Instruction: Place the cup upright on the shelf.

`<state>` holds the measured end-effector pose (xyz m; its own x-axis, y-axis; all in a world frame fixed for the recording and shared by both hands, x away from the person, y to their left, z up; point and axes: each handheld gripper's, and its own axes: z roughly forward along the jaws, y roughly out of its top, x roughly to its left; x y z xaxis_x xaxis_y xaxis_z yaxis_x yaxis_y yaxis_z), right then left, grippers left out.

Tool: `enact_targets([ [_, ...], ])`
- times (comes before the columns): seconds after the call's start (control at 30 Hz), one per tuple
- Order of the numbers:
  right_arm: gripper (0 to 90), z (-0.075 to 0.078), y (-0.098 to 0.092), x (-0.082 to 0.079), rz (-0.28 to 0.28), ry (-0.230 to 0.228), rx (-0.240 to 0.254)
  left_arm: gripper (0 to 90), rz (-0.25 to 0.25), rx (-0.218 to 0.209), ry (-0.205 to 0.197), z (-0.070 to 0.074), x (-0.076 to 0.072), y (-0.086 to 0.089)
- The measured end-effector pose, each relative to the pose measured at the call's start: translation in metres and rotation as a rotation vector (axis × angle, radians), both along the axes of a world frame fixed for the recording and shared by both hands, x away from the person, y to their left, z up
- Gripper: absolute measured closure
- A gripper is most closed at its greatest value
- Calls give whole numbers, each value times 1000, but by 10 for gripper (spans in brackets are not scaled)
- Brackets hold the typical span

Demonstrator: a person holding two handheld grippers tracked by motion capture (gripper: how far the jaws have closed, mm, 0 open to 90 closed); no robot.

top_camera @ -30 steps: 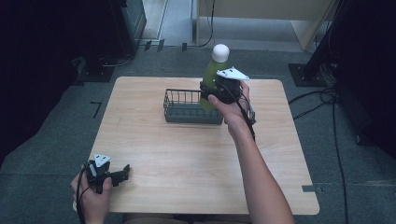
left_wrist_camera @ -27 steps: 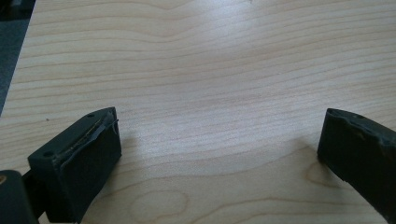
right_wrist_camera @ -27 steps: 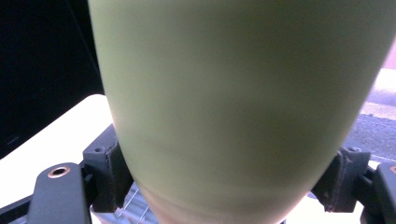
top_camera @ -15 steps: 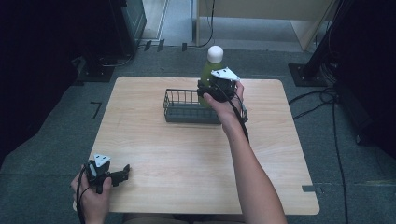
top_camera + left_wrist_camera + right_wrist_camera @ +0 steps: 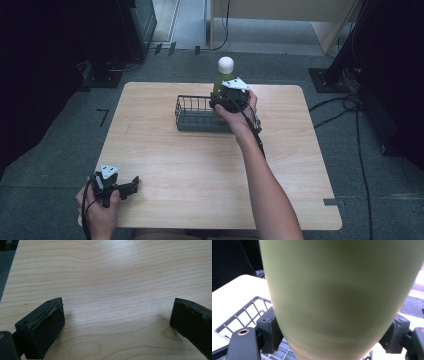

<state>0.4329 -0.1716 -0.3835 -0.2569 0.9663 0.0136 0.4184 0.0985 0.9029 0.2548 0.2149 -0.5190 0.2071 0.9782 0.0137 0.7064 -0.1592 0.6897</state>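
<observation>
Lowered — right gripper, one bottle, one basket.

Green bottle upright over basket

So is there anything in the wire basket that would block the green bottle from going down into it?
Nothing visible does. The right gripper holds the green bottle with the white cap upright over the right end of the dark wire basket, and the basket's visible part is bare.
</observation>
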Motion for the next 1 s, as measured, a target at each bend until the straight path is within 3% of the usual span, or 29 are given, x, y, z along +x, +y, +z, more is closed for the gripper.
enact_targets([
  [0.23, 206, -8, 2, 2, 2, 21, -20, 0, 0, 0, 1, 0, 0, 0],
  [0.43, 203, -11, 0, 1, 16, 4, -3, 0, 0, 0, 0, 0, 0, 0],
  [1.0, 142, -13, -11, -2, 33, 37, 36, 0, -1, 1, 1, 0, 0, 0],
])
